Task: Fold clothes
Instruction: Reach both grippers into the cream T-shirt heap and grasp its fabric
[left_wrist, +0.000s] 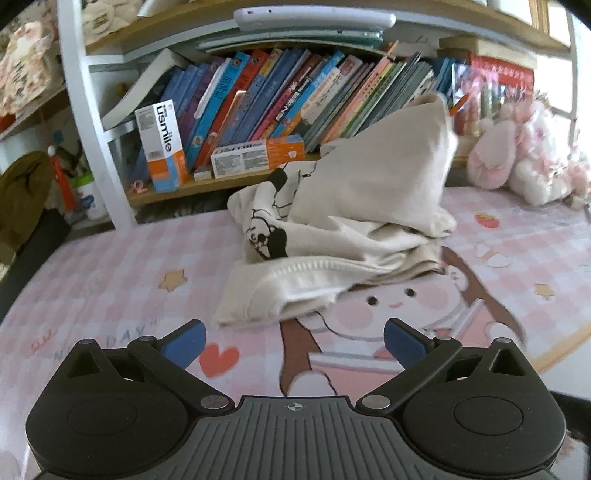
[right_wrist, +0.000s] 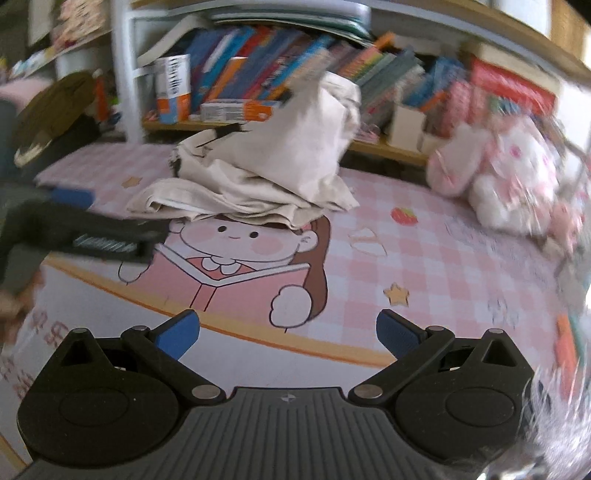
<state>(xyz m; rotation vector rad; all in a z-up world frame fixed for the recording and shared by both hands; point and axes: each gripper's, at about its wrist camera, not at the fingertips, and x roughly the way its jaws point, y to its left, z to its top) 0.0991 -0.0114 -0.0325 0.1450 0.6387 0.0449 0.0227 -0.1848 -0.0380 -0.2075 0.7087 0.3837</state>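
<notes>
Blur: right view smeared at edges.
Garment (left_wrist: 332, 236): crumpled, ahead of both grippers, untouched.
Left gripper (left_wrist: 294, 343): spread, empty.
Right gripper (right_wrist: 288, 334): spread, empty.

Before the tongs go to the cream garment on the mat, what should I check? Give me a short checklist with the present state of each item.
1. Left tongs open and empty: ok.
2. Right tongs open and empty: ok.
3. Cream garment lies flat for folding: not ok, it is crumpled in a heap with one part standing up.
4. Pink mat bare in front of the garment: ok.
5. Plush toy away from the garment: ok, it sits apart on the right.
6. A hem or corner easy to grasp: ok, the ribbed hem faces the left tongs.
</notes>
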